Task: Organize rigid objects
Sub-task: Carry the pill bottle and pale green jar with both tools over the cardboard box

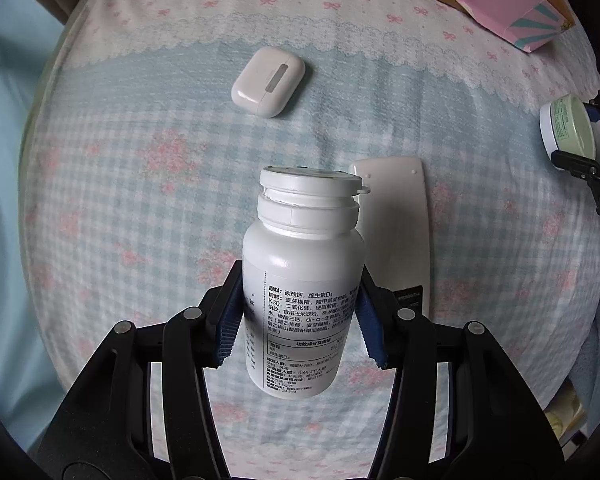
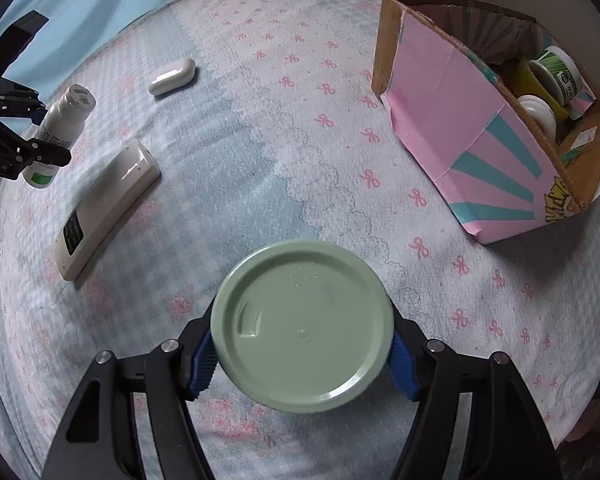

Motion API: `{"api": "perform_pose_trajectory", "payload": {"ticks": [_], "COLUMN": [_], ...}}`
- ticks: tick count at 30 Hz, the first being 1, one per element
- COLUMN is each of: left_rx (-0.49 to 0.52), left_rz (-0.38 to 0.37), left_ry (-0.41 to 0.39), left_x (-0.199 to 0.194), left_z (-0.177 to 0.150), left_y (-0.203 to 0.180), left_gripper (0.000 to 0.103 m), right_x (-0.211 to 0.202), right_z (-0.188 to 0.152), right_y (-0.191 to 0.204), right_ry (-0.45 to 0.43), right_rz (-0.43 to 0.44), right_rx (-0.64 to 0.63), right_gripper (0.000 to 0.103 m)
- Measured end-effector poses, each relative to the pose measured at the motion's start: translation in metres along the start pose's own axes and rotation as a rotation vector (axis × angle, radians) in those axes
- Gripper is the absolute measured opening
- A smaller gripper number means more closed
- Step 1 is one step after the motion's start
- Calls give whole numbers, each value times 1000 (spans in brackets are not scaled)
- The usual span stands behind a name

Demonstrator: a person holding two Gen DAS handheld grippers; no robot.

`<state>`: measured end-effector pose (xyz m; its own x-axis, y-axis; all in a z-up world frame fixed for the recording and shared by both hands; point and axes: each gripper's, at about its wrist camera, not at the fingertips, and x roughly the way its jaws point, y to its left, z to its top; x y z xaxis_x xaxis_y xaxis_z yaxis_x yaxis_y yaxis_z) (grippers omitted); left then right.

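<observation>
My left gripper [image 1: 302, 322] is shut on a white pill bottle [image 1: 304, 276] with a printed label, held upright above the bed; it also shows in the right wrist view [image 2: 62, 132]. My right gripper [image 2: 302, 354] is shut on a round green-lidded jar [image 2: 302, 326]; the jar also shows in the left wrist view [image 1: 568, 128]. A white earbuds case [image 1: 268, 82] [image 2: 172, 76] and a white remote [image 1: 396, 232] [image 2: 106, 202] lie on the bed. A pink cardboard box [image 2: 488, 140] [image 1: 508, 8] holds several containers.
The bed cover [image 2: 260, 160] is blue check with a pink bow-print band. The box stands at the right in the right wrist view, open at the top. A light blue sheet [image 1: 4, 200] lies beyond the bed's left edge.
</observation>
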<state>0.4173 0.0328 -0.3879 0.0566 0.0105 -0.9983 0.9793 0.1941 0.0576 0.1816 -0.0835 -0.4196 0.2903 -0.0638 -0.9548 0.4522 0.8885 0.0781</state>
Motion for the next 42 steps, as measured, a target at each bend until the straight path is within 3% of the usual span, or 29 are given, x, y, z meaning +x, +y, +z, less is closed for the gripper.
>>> {"api": "perform_pose_trajectory", "payload": {"ticks": [6, 13, 18, 23, 30, 34, 42], "left_rx": [-94, -143, -183, -201, -342, -473, -705], "left_rz": [-55, -131, -171, -173, -186, -215, -276], "left_ry": [-86, -181, -244, -308, -368, -397, -423], "left_x": [-58, -123, -152, -178, -192, -189, -153], "left_z": [-15, -14, 14, 62, 136, 171, 223], "left_y": [-26, -81, -121, -156, -188, -197, -211], "left_gripper": [48, 48, 47, 48, 48, 48, 48], "right_x": [-52, -145, -191, -216, -220, -210, -167], "right_z": [5, 21, 37, 55, 93, 122, 176], "right_y": [-7, -32, -69, -120, -196, -232, -268], "right_ry": [-57, -102, -137, -172, -167, -144, -77], "right_rz": [41, 77, 77, 71, 95, 119, 165], "right_rx": [-15, -44, -55, -50, -107, -158, -223], "right_gripper": [66, 66, 66, 66, 66, 66, 66]}}
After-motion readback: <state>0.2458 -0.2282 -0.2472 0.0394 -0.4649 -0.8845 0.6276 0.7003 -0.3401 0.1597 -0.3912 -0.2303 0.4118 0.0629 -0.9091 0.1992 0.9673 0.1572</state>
